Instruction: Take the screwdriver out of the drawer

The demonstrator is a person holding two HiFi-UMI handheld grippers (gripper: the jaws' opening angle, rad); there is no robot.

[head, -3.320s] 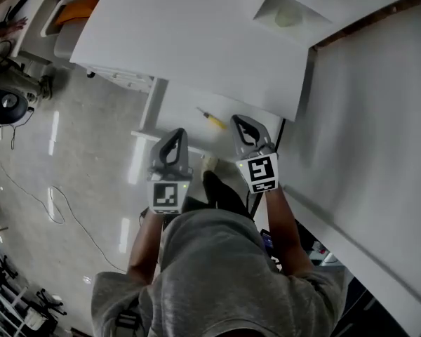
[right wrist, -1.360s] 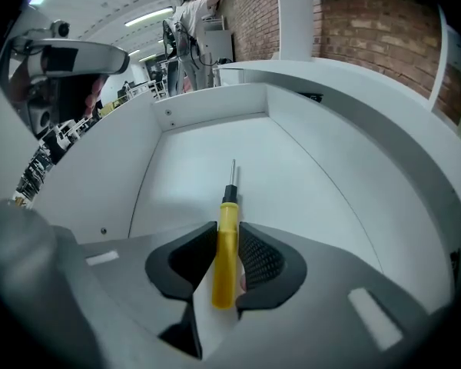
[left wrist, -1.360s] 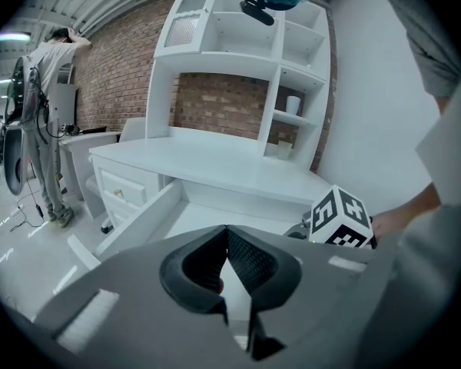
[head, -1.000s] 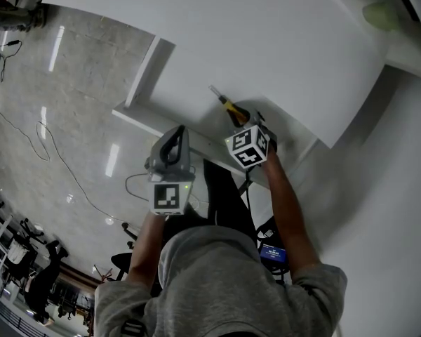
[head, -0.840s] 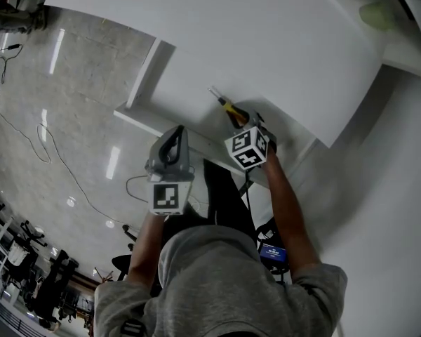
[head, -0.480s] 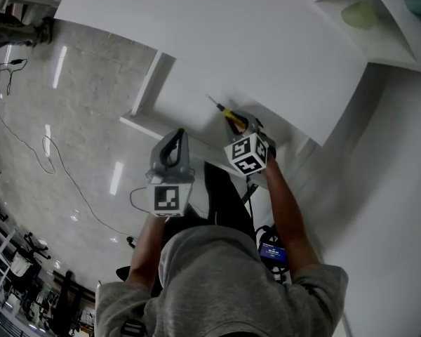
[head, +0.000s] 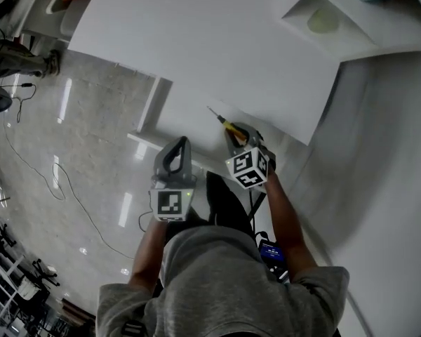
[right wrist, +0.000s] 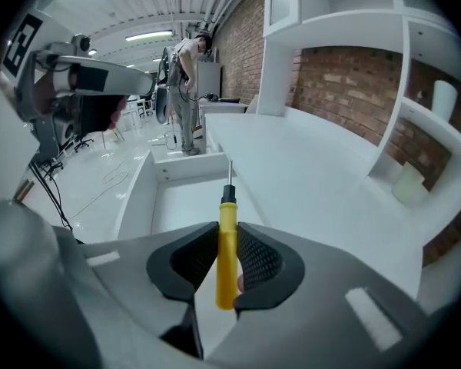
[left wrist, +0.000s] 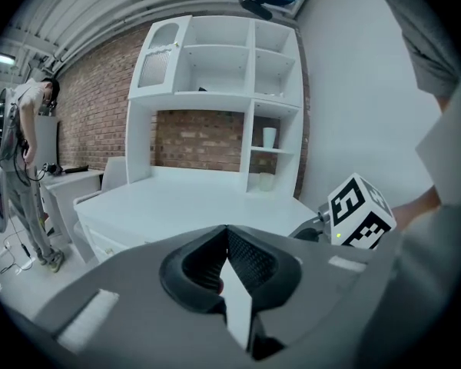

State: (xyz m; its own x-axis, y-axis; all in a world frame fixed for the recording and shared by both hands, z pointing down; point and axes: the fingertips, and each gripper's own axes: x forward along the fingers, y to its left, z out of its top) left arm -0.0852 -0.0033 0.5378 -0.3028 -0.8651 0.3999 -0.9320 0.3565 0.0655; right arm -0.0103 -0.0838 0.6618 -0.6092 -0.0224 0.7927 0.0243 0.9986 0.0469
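Right tool [right wrist: 227,261]: grips a screwdriver [right wrist: 227,220] by its yellow handle, pads pressed on both sides, jaws narrow around it. Points the black collar and thin metal shaft forward and away, with the butt of the handle sticking out just behind the pads. Holds it in the air over the open white drawer [right wrist: 177,200], above the drawer's bare floor. From the head view, puts the shaft tip close to the edge of the table [head: 210,41], marker cube [head: 248,167] nearest the body.

Left tool [left wrist: 227,241]: carries nothing, pads touching at the tips with only a sliver of gap behind them. Hovers just beside the right tool, to its left in the head view, near the drawer's front wall and apart from the screwdriver.

Farther out: faces the bare white table top, then a white shelf unit [left wrist: 215,83] at the table's back, with a pale cup [left wrist: 269,137] in a right-hand compartment and a brick wall [left wrist: 203,138] behind.

Farthest, off to the side past the table: shows a person [left wrist: 23,152] standing on the glossy floor [head: 98,139], with cables [head: 49,181] trailing across it.
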